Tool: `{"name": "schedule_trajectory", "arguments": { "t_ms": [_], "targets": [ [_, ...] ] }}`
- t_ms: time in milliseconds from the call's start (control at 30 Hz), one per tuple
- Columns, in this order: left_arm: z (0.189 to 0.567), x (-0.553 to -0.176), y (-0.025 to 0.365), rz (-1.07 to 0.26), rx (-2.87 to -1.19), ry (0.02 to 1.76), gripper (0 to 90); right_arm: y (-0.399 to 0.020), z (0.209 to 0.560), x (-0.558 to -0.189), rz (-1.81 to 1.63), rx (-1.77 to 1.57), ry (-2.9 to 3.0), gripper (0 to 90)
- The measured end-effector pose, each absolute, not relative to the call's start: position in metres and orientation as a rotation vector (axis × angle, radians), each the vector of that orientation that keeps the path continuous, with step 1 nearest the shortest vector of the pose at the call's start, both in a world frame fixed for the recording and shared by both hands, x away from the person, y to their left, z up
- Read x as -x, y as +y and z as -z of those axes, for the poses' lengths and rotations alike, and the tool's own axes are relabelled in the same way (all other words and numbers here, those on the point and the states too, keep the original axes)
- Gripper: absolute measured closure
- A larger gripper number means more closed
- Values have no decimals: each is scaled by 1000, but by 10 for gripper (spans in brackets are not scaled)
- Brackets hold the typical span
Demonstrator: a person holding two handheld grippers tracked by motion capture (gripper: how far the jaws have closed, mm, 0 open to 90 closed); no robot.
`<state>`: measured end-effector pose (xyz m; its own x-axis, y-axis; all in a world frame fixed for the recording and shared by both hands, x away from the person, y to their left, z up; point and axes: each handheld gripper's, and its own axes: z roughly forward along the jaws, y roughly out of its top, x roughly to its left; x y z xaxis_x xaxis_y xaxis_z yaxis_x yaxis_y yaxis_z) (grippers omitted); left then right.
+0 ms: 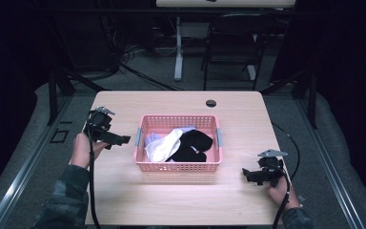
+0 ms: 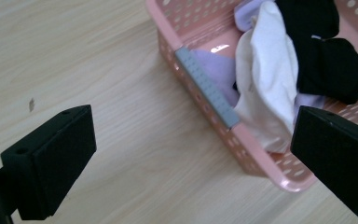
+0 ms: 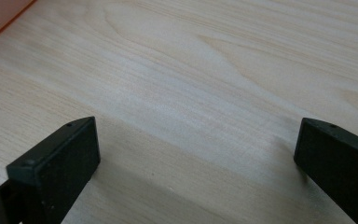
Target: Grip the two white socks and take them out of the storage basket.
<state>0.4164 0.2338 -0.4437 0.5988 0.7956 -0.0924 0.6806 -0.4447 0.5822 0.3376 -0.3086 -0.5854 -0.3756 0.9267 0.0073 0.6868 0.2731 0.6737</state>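
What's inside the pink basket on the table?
The pink basket holds a pile of clothes: a white piece, a black piece lying partly over it, and some pale purple fabric underneath. Anything deeper under the pile is covered.

Pink basket [image 1: 178, 166] mid-table, white sock [image 1: 164, 145], black sock [image 1: 193, 145] inside

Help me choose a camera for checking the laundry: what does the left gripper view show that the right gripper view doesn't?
Left gripper view: the pink basket with its grey handle strip, holding a white cloth, black socks and a lilac cloth. Right gripper view: bare tabletop ahead, with just a pinkish sliver at its top left corner. Both: light wood table and a pair of black jaws standing wide apart, holding nothing.
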Motion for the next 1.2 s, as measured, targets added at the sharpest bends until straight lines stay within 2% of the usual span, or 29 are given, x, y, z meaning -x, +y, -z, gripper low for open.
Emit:
{"name": "schedule_trajectory", "arguments": {
  "t_ms": [267, 500, 1000, 1200],
  "targets": [
    [439, -437, 196, -214, -2276, 1090, 0, -309, 585, -338, -844, -1460, 2161, 0],
    [451, -451, 165, -174, -2327, 1042, 1, -309, 585, -338, -843, -1460, 2162, 0],
    [480, -469, 111, -125, -2418, 1051, 3, -309, 585, -338, -845, -1460, 2161, 0],
    [494, -474, 93, -89, -2471, 1070, 49, -309, 585, -338, -844, -1459, 2162, 0]
  ]
}}
